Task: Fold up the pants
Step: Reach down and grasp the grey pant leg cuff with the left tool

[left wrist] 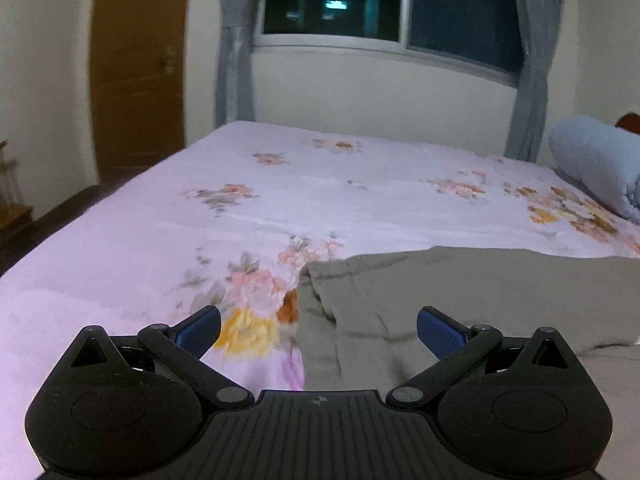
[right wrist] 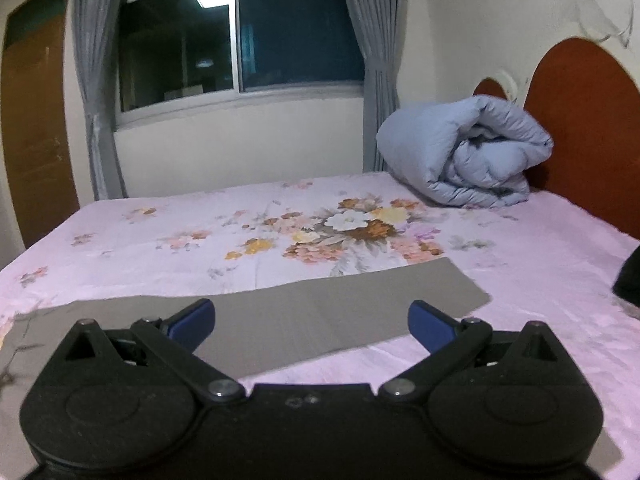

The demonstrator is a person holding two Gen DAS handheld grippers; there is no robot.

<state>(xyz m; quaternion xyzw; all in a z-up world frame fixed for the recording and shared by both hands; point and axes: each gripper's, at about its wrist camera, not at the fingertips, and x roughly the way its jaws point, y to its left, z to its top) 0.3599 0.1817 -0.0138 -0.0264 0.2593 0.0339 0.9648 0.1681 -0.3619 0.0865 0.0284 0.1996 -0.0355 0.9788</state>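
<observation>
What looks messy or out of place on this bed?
Not much. The grey pants lie mostly flat on the floral sheet, though the end near the left tongs is rumpled into folds. A blue duvet sits bundled by the headboard. Nothing looks spilled or damaged.

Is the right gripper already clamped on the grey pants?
No, the right gripper has its blue fingers spread wide above the pants, with nothing held between them.
</observation>
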